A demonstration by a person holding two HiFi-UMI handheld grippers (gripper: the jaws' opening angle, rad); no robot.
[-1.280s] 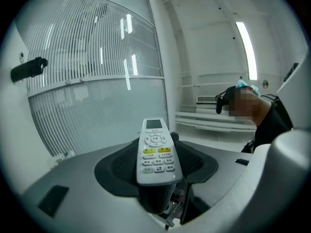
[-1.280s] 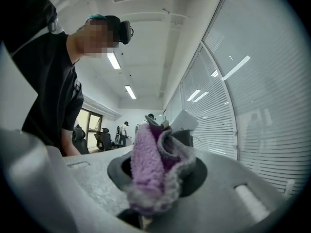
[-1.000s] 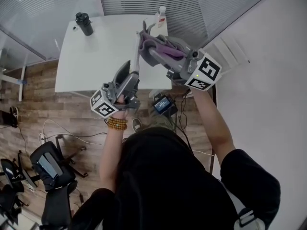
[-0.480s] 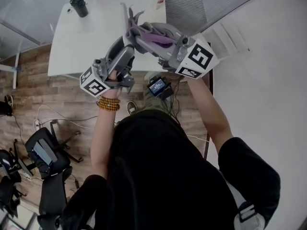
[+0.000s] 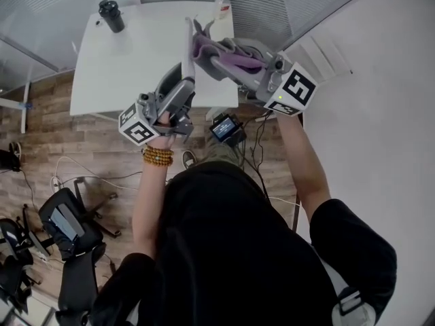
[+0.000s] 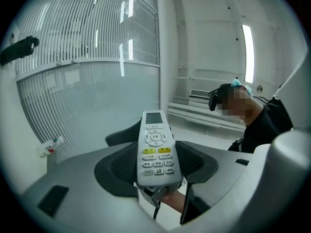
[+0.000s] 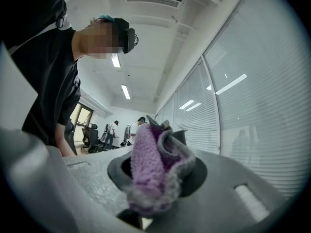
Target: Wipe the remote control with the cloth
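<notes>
In the head view my left gripper [image 5: 182,81] is shut on the lower end of a white remote control [image 5: 188,46], which stands upright above the table. The left gripper view shows the remote [image 6: 155,147] button side toward the camera, clamped between the dark pads of the left gripper [image 6: 156,171]. My right gripper [image 5: 202,48] is shut on a bunched purple and grey cloth [image 5: 228,51], which sits right beside the remote's upper part. That cloth [image 7: 155,166] fills the jaws of the right gripper [image 7: 156,178] in its own view.
Below both grippers lies a white table [image 5: 122,73], with a black bottle [image 5: 111,14] at its far left and a white bottle [image 5: 223,2] at its far edge. Office chairs [image 5: 64,226] stand on the wooden floor at left. A white wall runs along the right.
Both grips are unchanged. The remote and cloth have stayed close together while the pair shifted slightly over the table, the right gripper sinking a little.
</notes>
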